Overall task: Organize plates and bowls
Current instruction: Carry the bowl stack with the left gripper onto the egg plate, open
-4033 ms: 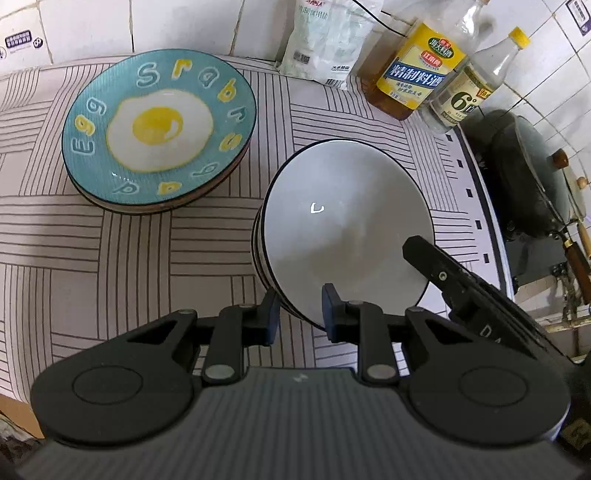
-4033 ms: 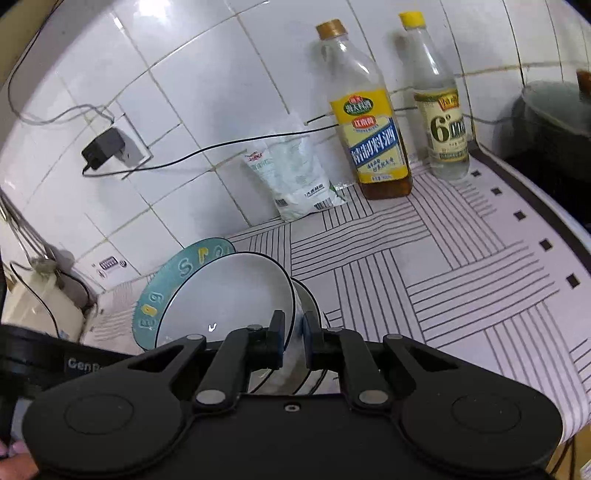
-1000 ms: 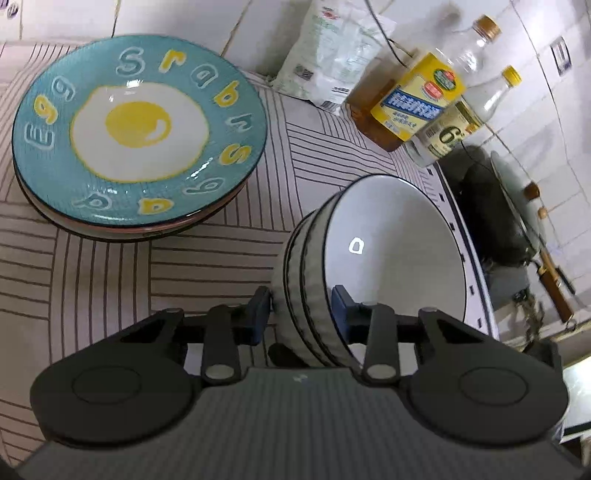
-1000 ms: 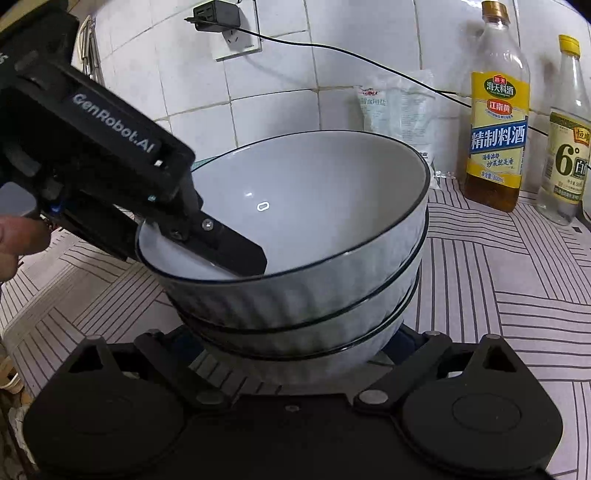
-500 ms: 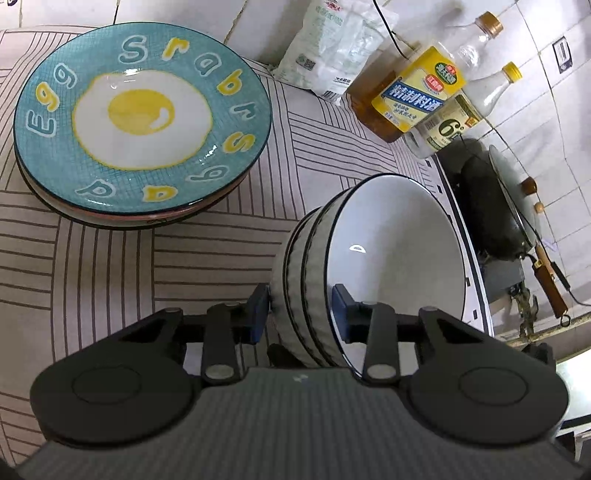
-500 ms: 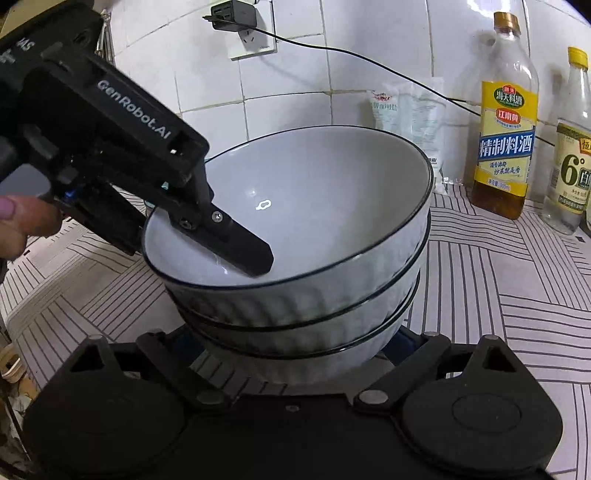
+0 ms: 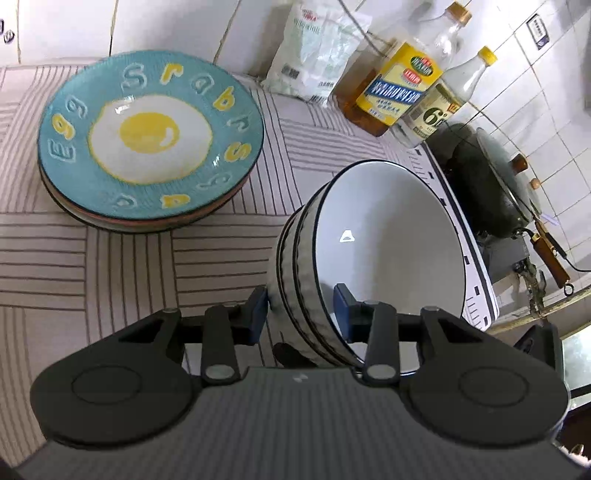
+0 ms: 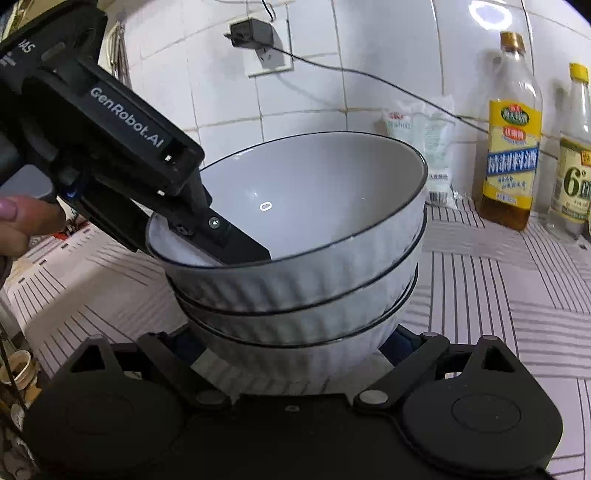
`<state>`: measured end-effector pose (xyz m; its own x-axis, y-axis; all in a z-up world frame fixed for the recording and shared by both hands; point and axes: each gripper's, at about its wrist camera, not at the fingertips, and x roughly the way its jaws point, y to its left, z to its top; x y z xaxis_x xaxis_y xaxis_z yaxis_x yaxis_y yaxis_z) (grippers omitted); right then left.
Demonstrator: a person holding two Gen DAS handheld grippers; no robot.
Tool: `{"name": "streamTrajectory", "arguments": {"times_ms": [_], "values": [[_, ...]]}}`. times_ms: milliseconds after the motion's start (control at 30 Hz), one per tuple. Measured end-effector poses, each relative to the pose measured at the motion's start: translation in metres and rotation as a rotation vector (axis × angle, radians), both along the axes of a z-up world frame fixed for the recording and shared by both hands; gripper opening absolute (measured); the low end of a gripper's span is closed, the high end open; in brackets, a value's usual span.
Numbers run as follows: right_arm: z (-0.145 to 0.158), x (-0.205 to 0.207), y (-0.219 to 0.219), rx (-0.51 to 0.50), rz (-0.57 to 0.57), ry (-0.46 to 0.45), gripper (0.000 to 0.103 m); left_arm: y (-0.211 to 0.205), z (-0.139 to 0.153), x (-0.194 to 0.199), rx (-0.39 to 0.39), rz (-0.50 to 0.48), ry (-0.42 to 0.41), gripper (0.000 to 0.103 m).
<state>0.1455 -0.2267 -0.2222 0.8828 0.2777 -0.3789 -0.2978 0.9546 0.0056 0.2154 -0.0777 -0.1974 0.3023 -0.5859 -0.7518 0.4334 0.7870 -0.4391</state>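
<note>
Three white ribbed bowls with dark rims are nested in a stack [image 7: 388, 251] [image 8: 306, 266], held tilted above the striped counter. My left gripper [image 7: 301, 310] is shut on the stack's near rim, one finger inside the top bowl and one outside; it shows in the right wrist view [image 8: 221, 236]. My right gripper [image 8: 291, 343] has its jaws spread wide around the lowest bowl's base, pads against its sides. A stack of plates topped by a teal fried-egg plate [image 7: 151, 140] lies at the back left.
Two bottles [image 7: 402, 92] [image 8: 511, 155] and a white bag [image 7: 317, 51] stand against the tiled wall. A dark wok [image 7: 491, 177] sits on the stove to the right. A charger [image 8: 251, 33] is plugged in on the wall.
The bowl stack has risen slightly and tipped a bit more upright in the left wrist view. Both grippers keep their hold; four seconds ago my right gripper held a single bowl's rim.
</note>
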Motion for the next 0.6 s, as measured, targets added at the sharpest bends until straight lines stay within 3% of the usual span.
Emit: {"name": "streamTrajectory", "arguments": {"times_ms": [333,600], "values": [[0.042,0.013,0.027,-0.045,0.067,-0.073,0.097,0.030,0.045,0.001,-0.016,0.048,-0.075,0.037],[0.059,0.053,0.058,-0.055,0.122,-0.108,0.097,0.055,0.066,0.035,0.017,0.103,-0.113,0.037]]}}
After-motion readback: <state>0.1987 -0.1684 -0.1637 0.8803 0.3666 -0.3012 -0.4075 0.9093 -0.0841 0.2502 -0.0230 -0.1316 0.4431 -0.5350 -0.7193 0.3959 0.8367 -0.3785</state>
